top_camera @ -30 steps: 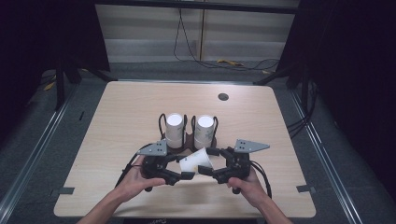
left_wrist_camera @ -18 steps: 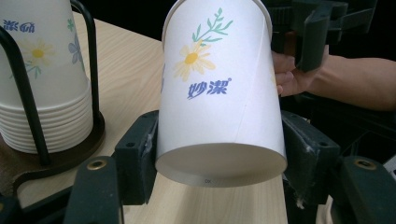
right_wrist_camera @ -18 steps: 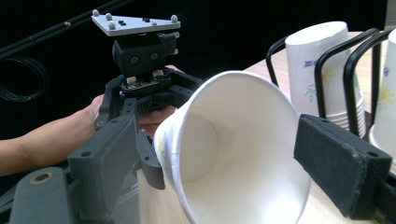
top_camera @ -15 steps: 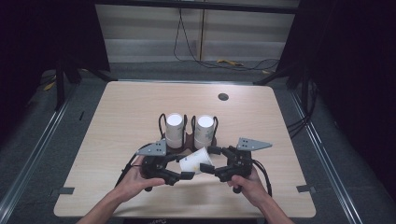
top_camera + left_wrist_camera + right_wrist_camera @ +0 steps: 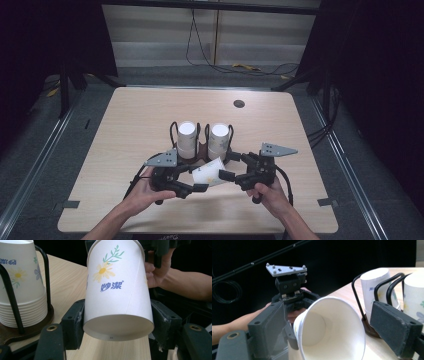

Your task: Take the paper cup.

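- Far left of the high view, bare desk (image 5: 115, 150), pale wood, nothing going on there.
- The left gripper (image 5: 192, 181) sits low at the near edge, held in the person's left hand (image 5: 142, 192).
- Its fingers (image 5: 72, 325) are clamped on the paper cup (image 5: 210, 172), one pad on each side of the base end; the left gripper view has the cup's bottom ring facing the camera, daisy print and blue lettering on the wall.
- The cup lies tilted on its side just above the desk, between the two grippers, mouth aimed at the right one.
- Just behind it, two stacks of upside-down cups: left stack (image 5: 186, 140) and right stack (image 5: 219, 141), each standing in the black wire holder (image 5: 202, 148).
- Now the right gripper (image 5: 225, 176), in the right hand (image 5: 270, 195).
- Its fingers (image 5: 395, 327) stand spread either side of the cup's open rim; in the right gripper view there is a clear gap on the right pad, so no pinch there.
- Far back right, a dark round grommet (image 5: 239, 104) in the desk.
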`<act>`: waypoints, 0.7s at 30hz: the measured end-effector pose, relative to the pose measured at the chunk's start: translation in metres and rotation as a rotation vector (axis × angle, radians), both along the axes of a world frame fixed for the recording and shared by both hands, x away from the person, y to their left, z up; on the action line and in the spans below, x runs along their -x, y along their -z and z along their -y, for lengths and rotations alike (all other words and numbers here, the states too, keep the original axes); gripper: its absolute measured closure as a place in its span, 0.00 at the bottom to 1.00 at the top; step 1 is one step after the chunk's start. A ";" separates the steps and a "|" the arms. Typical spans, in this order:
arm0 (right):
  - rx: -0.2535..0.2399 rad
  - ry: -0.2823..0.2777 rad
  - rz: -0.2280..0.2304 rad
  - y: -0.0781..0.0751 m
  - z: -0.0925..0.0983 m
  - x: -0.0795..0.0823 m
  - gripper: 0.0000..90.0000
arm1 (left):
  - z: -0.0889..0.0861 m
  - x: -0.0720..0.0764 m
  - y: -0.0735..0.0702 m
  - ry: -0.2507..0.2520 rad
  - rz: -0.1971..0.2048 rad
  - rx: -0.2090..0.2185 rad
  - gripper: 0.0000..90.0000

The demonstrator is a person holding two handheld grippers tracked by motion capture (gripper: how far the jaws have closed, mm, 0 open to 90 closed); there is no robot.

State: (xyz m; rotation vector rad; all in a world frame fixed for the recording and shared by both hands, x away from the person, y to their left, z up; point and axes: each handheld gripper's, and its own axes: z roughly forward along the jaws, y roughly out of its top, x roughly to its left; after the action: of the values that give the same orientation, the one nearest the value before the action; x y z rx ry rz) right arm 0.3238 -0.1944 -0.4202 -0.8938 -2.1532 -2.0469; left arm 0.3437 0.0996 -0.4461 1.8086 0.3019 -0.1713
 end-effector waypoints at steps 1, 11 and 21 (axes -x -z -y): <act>0.000 0.000 0.000 0.000 0.000 0.000 0.14 | 0.000 0.000 0.000 0.000 0.000 0.000 0.40; 0.029 -0.032 -0.048 0.012 -0.011 -0.003 0.14 | 0.000 0.001 -0.001 0.007 0.005 0.006 0.40; 0.026 -0.070 -0.083 0.018 -0.018 -0.004 0.19 | 0.001 0.001 0.000 0.019 -0.002 -0.002 0.39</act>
State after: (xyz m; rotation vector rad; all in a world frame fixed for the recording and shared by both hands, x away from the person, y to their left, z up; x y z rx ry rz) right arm 0.3282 -0.1768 -0.4386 -0.8767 -2.1412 -1.9188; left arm 0.3428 0.0989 -0.4458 1.8137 0.2862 -0.1860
